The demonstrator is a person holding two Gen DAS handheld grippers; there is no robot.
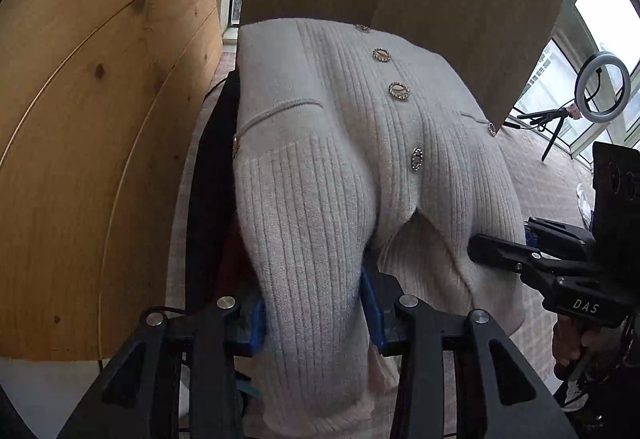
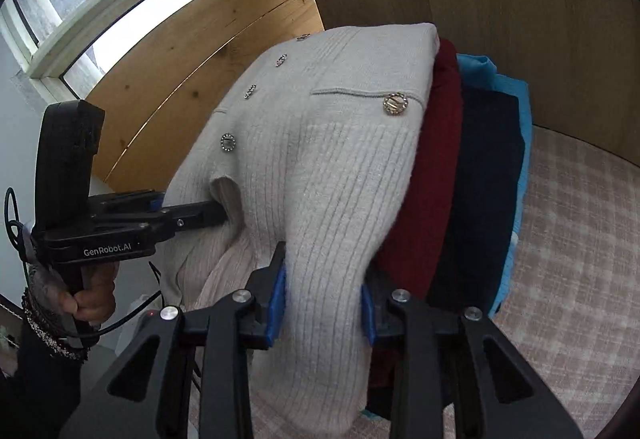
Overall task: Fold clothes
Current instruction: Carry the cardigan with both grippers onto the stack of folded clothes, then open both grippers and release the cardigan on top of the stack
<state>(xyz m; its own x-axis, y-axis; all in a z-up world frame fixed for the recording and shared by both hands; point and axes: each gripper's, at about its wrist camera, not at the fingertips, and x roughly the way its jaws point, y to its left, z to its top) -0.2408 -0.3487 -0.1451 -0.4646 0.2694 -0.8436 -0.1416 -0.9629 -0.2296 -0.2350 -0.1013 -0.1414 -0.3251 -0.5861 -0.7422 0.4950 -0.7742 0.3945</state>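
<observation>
Cream ribbed-knit buttoned cardigan (image 2: 340, 159) rests folded on the stack of folded dark-red, navy and blue garments (image 2: 476, 175), clamped by your left gripper (image 1: 312, 319) and right gripper (image 2: 324, 303), likely to keep it square.

Cream ribbed cardigan (image 2: 332, 167), blue-padded fingers (image 2: 278, 295)

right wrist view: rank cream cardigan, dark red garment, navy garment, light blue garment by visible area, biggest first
1. cream cardigan, by far the largest; it is also nearest the camera, on top of the stack.
2. and 3. navy garment and dark red garment: similar strips, too close to rank.
4. light blue garment, only an edge showing.
</observation>
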